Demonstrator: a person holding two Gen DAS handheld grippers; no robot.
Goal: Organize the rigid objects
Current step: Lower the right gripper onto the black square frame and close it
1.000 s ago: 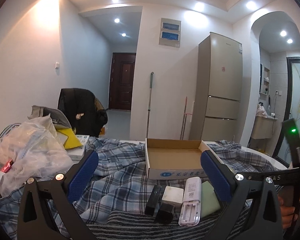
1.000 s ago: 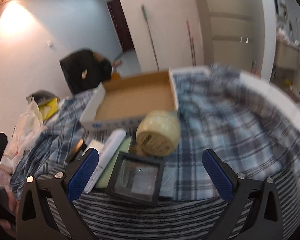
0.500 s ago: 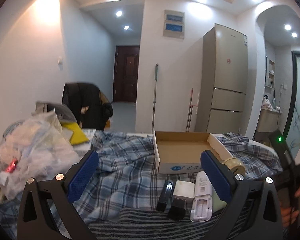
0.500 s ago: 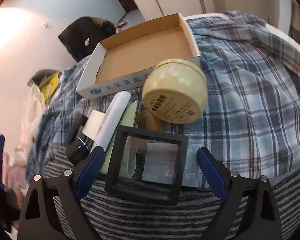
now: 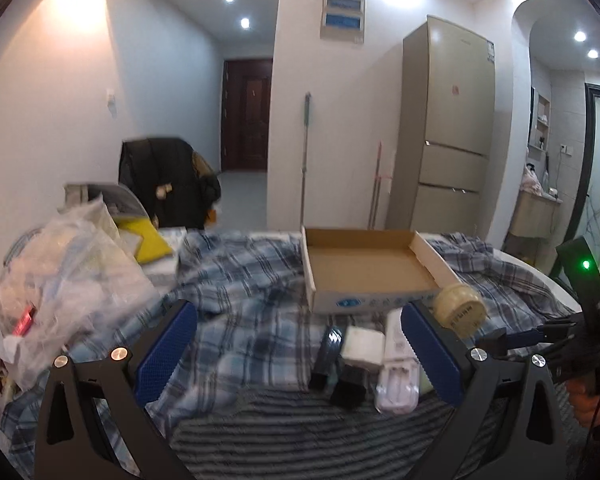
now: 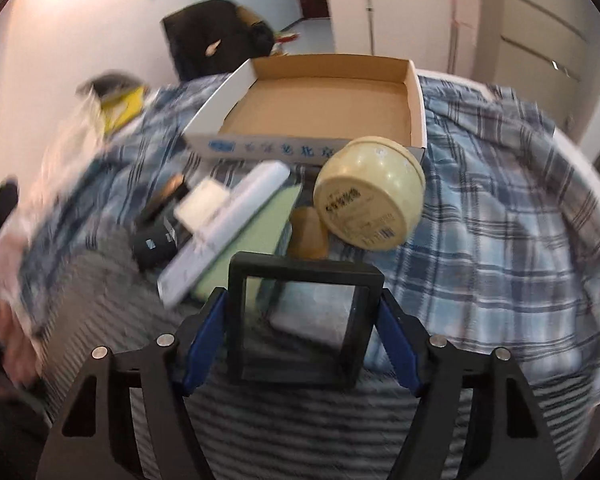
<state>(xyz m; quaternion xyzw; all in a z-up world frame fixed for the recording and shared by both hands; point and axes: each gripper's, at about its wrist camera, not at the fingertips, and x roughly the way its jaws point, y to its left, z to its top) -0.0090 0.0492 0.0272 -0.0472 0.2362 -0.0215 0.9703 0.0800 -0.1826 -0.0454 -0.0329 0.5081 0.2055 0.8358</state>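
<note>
1. Between the right gripper jaws: black square frame, at the near edge of the clutter on the cloth-covered counter. Jaws have just been closing; pads look clamped on its sides, though blur makes contact uncertain.
2. Risk: thin frame edges could twist out on lift, knocking the cream tin or brown piece just beyond.
3. Cardboard box sits empty behind.
4. Left gripper: jaws wide apart, holding nothing.

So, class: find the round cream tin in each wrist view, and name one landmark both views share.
Left wrist: the round cream tin sits right of centre, at the cardboard tray's near right corner.
Right wrist: the tin sits centre, slightly right, before the tray.
Shared landmark: the cardboard tray.
</note>
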